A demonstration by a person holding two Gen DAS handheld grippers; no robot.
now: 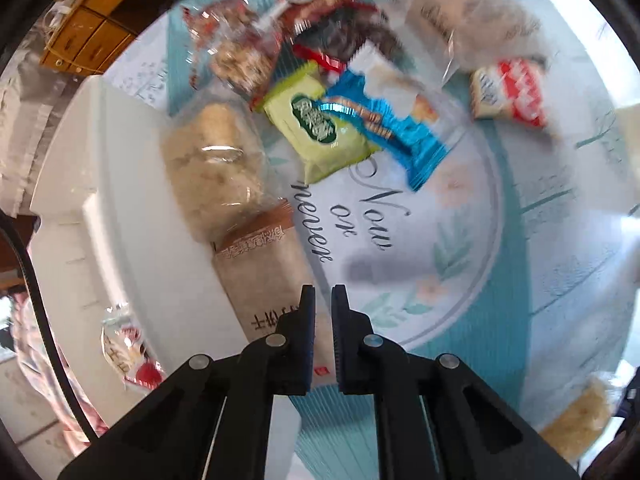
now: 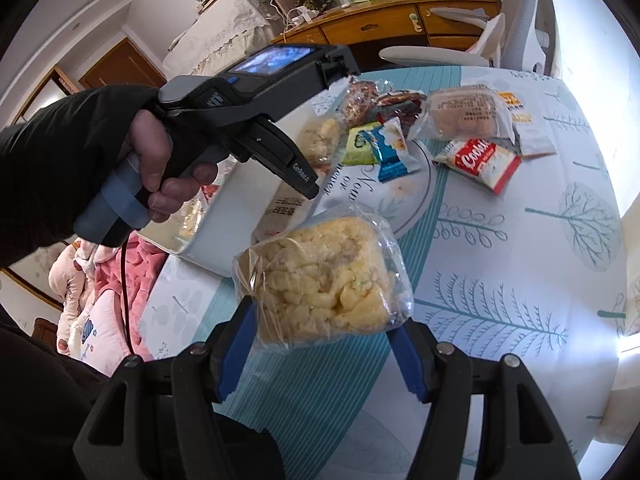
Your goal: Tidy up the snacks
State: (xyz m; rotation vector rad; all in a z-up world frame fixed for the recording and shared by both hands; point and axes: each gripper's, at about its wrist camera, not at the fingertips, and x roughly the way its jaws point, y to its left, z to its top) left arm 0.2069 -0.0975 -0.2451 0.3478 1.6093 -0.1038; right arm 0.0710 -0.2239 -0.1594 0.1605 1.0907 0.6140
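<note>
In the left wrist view my left gripper [image 1: 323, 292] points down, jaws shut with nothing between them, just above a brown cracker packet [image 1: 264, 264]. That packet lies across the rim of a white box [image 1: 80, 240] and a printed plate [image 1: 460, 208]. Beyond it a pile of snacks covers the plate's far side: a clear bag of beige cakes [image 1: 212, 168], a green packet [image 1: 320, 128], a blue packet [image 1: 396, 128] and a red-and-white cookie packet [image 1: 516, 92]. My right gripper [image 2: 320, 312] is shut on a clear bag of yellow puffed snack [image 2: 324, 276], held above the tablecloth.
A red-marked packet [image 1: 128, 352] lies inside the white box [image 2: 224, 220]. A person's hand [image 2: 160, 168] holds the left gripper's handle over the box. A white chair [image 2: 440, 52] and wooden cabinet [image 2: 380, 24] stand behind the table. Pink bedding [image 2: 104, 280] lies past the left edge.
</note>
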